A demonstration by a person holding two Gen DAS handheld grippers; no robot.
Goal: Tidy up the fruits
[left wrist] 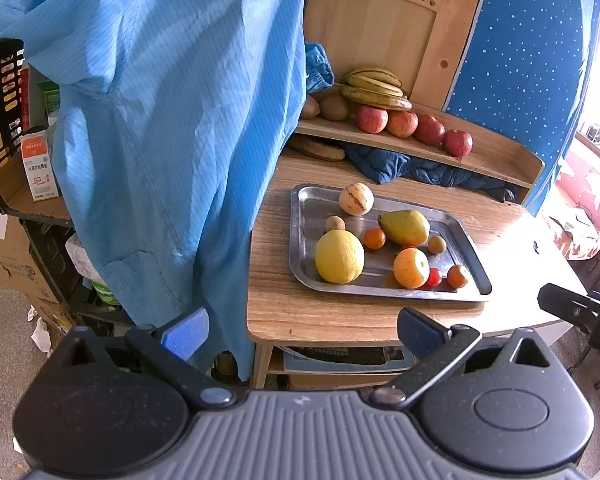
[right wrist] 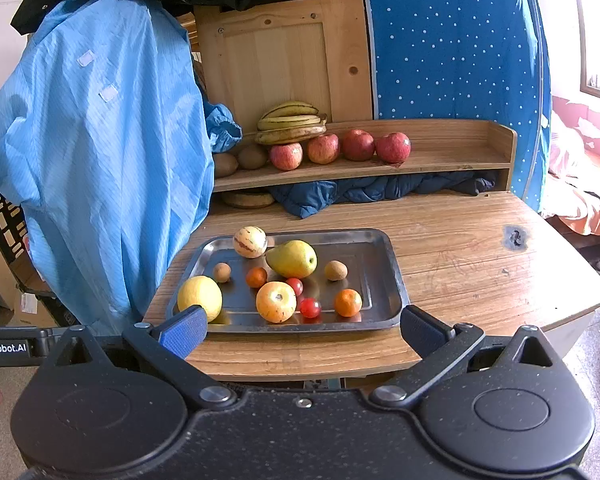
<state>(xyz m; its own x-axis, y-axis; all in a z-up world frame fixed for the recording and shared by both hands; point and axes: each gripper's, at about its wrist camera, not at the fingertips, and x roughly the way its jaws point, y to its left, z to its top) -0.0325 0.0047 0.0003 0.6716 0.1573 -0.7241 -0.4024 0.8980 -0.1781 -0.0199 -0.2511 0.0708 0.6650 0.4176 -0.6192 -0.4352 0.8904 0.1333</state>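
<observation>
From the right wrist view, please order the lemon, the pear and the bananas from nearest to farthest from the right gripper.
1. Lemon, at the tray's near left corner.
2. Pear, mid-tray.
3. Bananas, far back on the shelf.
Right gripper is open.

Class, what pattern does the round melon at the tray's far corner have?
Cream with dark purple stripes on the melon; clearest in the right wrist view.

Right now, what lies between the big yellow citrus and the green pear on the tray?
A small orange mandarin lies between the yellow citrus and the pear, with a small brown fruit beside it; the right wrist view shows this.
</observation>
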